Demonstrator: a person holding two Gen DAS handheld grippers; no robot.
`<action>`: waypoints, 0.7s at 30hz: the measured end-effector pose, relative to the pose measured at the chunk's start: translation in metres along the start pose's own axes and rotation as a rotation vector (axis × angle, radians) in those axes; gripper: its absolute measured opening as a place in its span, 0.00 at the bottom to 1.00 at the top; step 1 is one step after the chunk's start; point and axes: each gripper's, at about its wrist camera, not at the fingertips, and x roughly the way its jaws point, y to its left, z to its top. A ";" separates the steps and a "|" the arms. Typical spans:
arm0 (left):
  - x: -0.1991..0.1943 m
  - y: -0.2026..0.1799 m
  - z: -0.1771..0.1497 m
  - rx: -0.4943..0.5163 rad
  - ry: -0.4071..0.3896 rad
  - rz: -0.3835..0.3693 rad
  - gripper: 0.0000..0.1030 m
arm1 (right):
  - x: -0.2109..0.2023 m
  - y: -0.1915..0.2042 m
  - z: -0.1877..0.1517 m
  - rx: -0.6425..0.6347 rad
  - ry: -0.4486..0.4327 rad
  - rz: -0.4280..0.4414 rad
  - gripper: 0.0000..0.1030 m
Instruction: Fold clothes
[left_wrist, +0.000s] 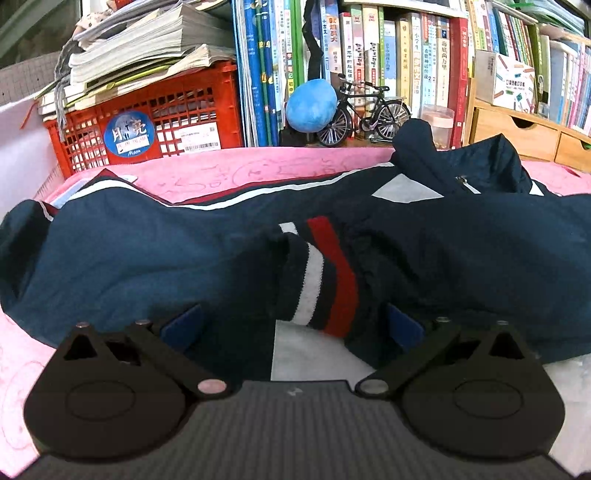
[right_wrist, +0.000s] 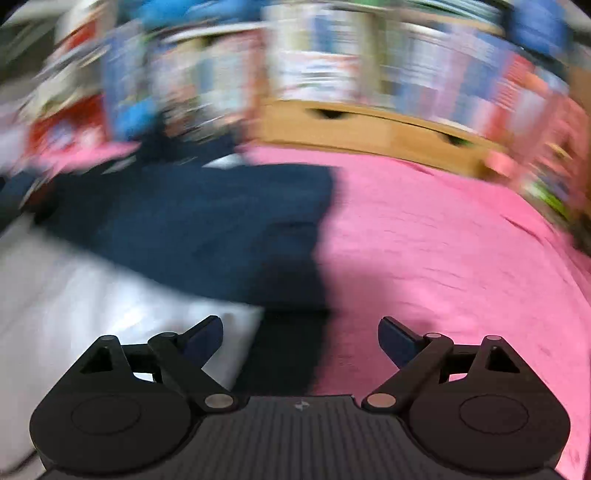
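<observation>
Far left there's a red crate stacked with papers, then a toy bicycle by the books. The navy jacket sprawls across the pink sheet, striped cuff nearest. The left gripper is spread wide around that cuff, not pinching it. The right gripper is wide open too, holding nothing; its view is blurry.

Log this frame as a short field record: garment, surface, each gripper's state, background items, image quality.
garment: navy blue jacket with a red-and-white striped cuff, spread crumpled, not yet folded
surface: pink cloth under the jacket
left gripper: open, fingers either side of the cuff, not gripping
right gripper: open, empty, at the jacket's edge
background: red plastic crate, blue plush ball, miniature black bicycle, bookshelf
image quality: left wrist view sharp; right wrist view heavily motion-blurred
</observation>
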 end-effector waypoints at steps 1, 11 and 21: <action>0.001 0.001 0.001 -0.006 0.001 -0.003 1.00 | 0.005 0.010 0.003 -0.056 -0.034 -0.042 0.93; 0.004 0.004 -0.001 -0.001 -0.001 -0.051 1.00 | 0.031 -0.031 0.003 0.060 -0.024 -0.366 0.99; 0.004 0.004 -0.001 -0.002 -0.001 -0.061 1.00 | -0.035 -0.033 0.014 0.058 -0.128 0.054 1.00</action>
